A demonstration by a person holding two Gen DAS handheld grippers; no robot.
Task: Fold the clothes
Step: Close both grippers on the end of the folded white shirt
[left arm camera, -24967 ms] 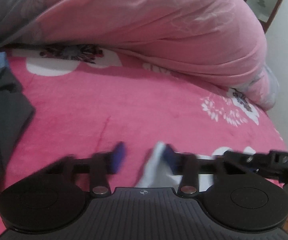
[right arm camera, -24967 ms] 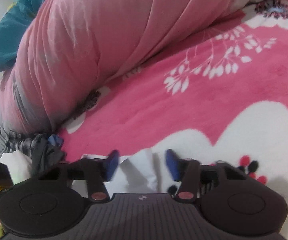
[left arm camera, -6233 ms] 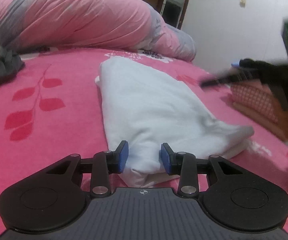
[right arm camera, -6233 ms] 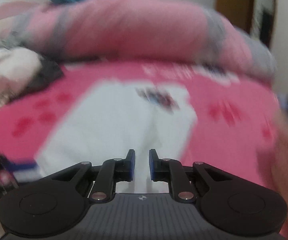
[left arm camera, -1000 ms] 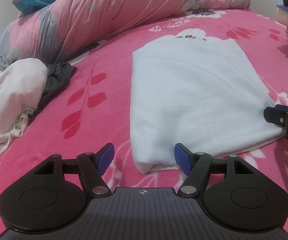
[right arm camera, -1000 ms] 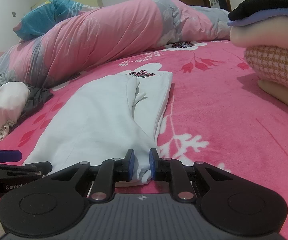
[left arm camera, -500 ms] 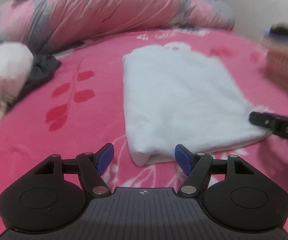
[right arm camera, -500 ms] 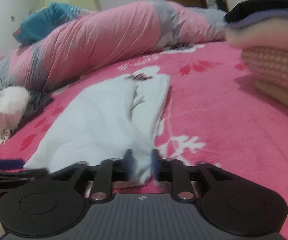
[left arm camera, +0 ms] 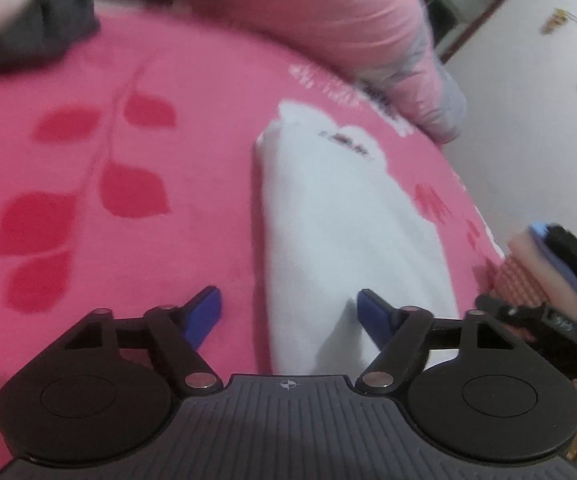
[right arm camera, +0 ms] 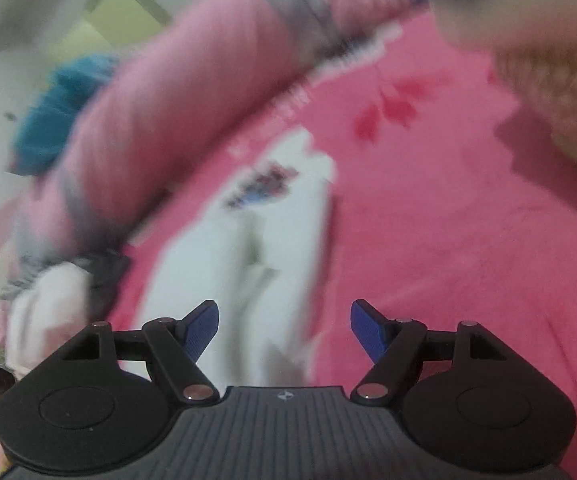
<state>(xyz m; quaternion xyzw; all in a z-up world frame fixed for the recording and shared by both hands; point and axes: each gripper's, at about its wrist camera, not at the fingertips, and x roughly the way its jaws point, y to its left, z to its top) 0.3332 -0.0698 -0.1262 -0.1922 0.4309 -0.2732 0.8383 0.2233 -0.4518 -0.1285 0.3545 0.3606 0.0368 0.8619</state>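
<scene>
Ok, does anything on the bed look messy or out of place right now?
Only the unfolded clothes heap, crumpled beside the pink quilt roll. The folded white garment lies flat on the blanket; nothing looks spilled or damaged.

Bed (left arm camera: 168, 92) fills most of both views – bright pink fleece blanket, red leaf print, white flowers. Long pink-and-grey bolster (left arm camera: 328, 12) lies along bed's far edge. Teal pillow (right arm camera: 60, 116) at bolster's far end, blurred. White wall (left arm camera: 536, 120) beyond bed; small ornaments hang on it, too blurred to tell. Dark wooden door frame (left arm camera: 488, 0) behind bolster. Pale yellow-green cabinet (right arm camera: 124, 20) behind bolster, against white wall. Light dim, even – indoor.
</scene>
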